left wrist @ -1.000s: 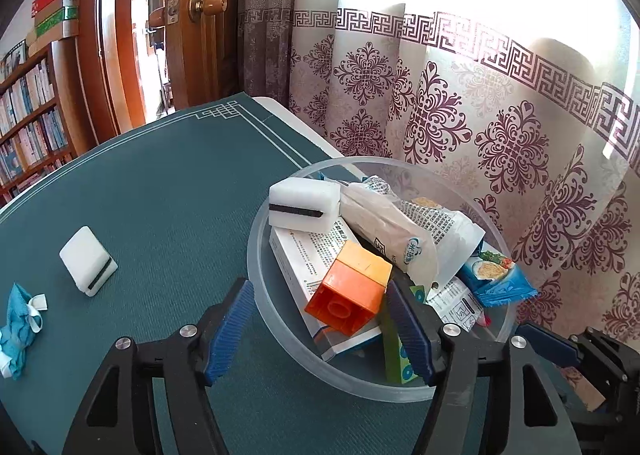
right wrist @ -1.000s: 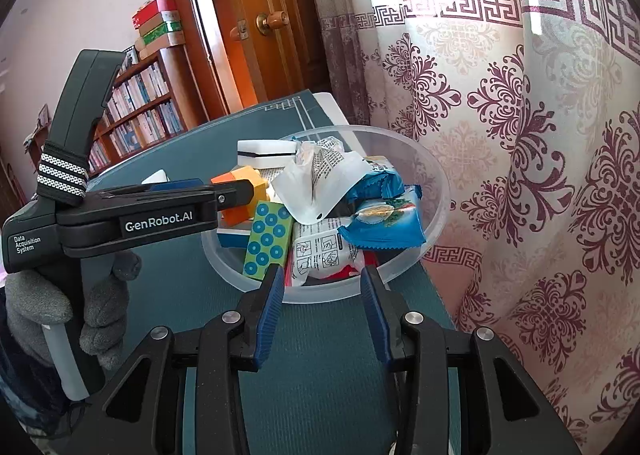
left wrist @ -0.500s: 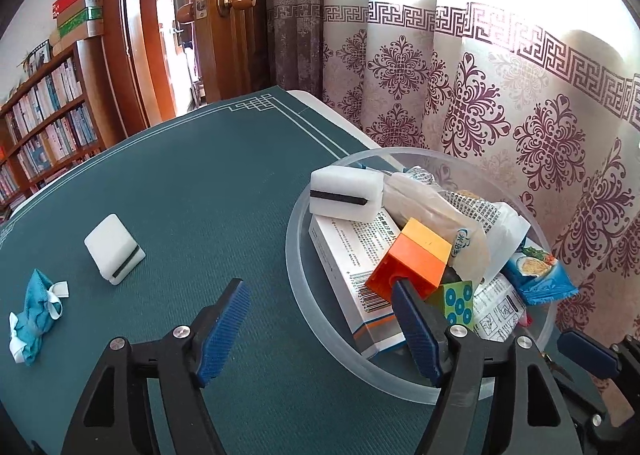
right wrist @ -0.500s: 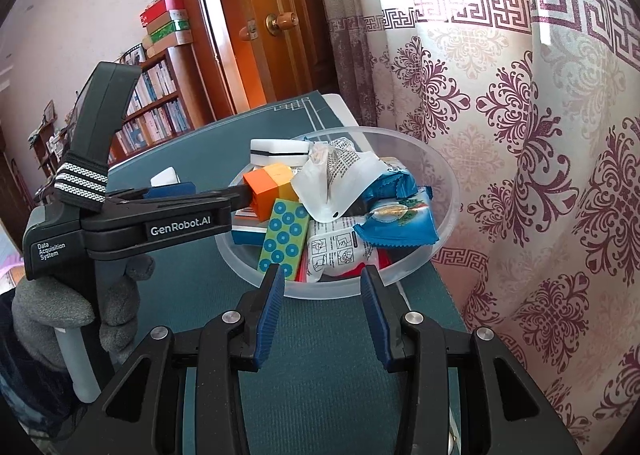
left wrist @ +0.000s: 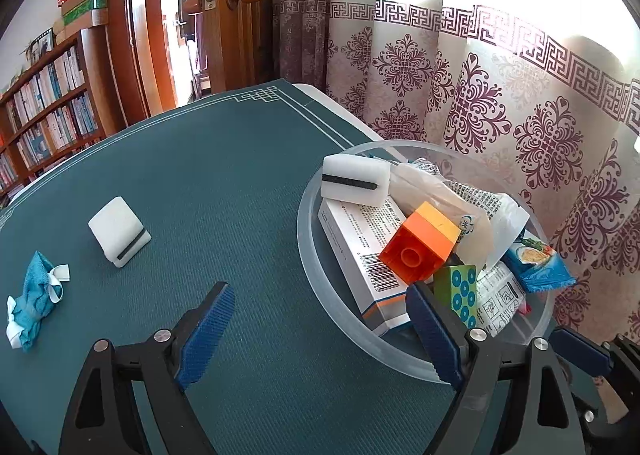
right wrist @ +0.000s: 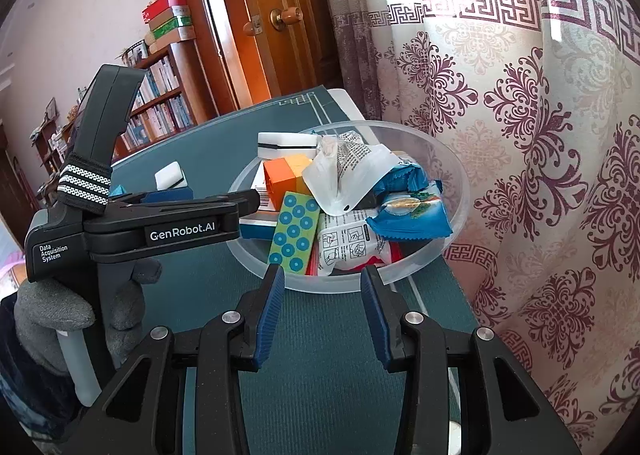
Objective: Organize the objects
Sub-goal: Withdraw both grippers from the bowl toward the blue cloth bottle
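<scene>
A clear bowl (left wrist: 306,239) (right wrist: 454,179) stands at the table's right edge. It holds an orange-yellow brick (left wrist: 416,251) (right wrist: 280,179), a white sponge (left wrist: 354,177), a green dotted block (left wrist: 460,287) (right wrist: 294,233), a white box (left wrist: 360,243), a white bag (right wrist: 344,179) and a blue snack pack (left wrist: 536,267) (right wrist: 412,211). A second white sponge (left wrist: 118,231) and a blue cloth (left wrist: 34,303) lie on the mat to the left. My left gripper (left wrist: 320,307) hovers at the bowl's near-left rim, jaws opening wide and gripping nothing. My right gripper (right wrist: 323,279) sits just short of the bowl, jaws narrowly apart, opening slightly, with nothing between them.
The dark green table mat (left wrist: 240,175) stretches left and far of the bowl. A patterned curtain (left wrist: 480,115) hangs close behind the bowl on the right. A wooden door (left wrist: 240,35) and bookshelves (left wrist: 40,115) stand beyond. A gloved hand (right wrist: 48,303) holds the left gripper's handle.
My left gripper's jaws have spread wider and its view has swung left, so the bowl sits further right. The orange brick stays in the bowl. My right gripper has hardly moved.
</scene>
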Demonstrator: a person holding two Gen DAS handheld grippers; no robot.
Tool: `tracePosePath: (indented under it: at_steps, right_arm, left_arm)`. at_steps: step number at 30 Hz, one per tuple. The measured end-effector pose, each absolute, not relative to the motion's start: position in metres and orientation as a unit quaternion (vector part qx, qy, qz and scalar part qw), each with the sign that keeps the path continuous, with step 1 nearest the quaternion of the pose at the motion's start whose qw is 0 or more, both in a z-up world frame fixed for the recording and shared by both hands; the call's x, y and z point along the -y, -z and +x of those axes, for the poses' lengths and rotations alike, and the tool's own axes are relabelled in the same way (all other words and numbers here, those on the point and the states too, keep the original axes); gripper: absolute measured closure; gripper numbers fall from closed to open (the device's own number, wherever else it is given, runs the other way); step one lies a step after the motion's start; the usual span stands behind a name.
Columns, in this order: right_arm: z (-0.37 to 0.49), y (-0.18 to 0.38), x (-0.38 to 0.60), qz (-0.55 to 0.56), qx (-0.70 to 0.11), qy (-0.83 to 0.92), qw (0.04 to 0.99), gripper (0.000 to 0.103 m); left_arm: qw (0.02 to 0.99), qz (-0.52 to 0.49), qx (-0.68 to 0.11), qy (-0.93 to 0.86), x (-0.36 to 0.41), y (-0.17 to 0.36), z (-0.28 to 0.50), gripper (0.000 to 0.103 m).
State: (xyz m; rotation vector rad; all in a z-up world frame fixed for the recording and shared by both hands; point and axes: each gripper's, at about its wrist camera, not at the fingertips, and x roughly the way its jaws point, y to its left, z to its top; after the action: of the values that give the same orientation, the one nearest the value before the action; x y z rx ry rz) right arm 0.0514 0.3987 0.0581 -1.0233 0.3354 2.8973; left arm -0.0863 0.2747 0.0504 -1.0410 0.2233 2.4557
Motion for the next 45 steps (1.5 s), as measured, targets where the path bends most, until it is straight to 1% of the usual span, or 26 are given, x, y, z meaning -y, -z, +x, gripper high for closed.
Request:
tracePosePath:
  at_steps: [3, 8, 10, 12, 14, 23, 29, 39, 45]
  right_arm:
    - [0.051, -0.056, -0.397, -0.333, -0.111, -0.936, 0.026, 0.057]
    - [0.052, -0.056, -0.388, -0.336, -0.109, -0.936, 0.016, 0.057]
    - [0.052, -0.056, -0.384, -0.336, -0.109, -0.936, 0.013, 0.056]
    - [0.053, -0.056, -0.38, -0.336, -0.111, -0.935, 0.011, 0.051]
    - [0.054, -0.055, -0.377, -0.337, -0.112, -0.935, 0.009, 0.05]
    - [0.055, -0.054, -0.359, -0.342, -0.109, -0.933, -0.003, 0.049]
    - [0.053, -0.048, -0.348, -0.355, -0.113, -0.928, -0.016, 0.045]
    - [0.047, -0.039, -0.327, -0.377, -0.115, -0.918, -0.039, 0.045]
    - [0.042, -0.034, -0.315, -0.385, -0.11, -0.915, -0.049, 0.045]
  left_arm:
    - [0.224, -0.378, -0.076, -0.895, -0.266, -0.051, -0.085, 0.012]
    - [0.202, -0.384, -0.063, -0.899, -0.245, -0.047, -0.087, 0.007]
    - [0.193, -0.388, -0.059, -0.9, -0.235, -0.045, -0.088, 0.007]
    - [0.183, -0.389, -0.06, -0.901, -0.225, -0.044, -0.09, 0.007]
    - [0.174, -0.388, -0.06, -0.903, -0.215, -0.044, -0.092, 0.007]
    - [0.124, -0.38, -0.058, -0.915, -0.166, -0.046, -0.102, 0.007]
    - [0.097, -0.372, -0.059, -0.921, -0.134, -0.045, -0.106, 0.007]
    - [0.048, -0.367, -0.027, -0.929, -0.075, -0.046, -0.114, 0.007]
    - [0.026, -0.354, -0.033, -0.934, -0.051, -0.05, -0.127, 0.007]
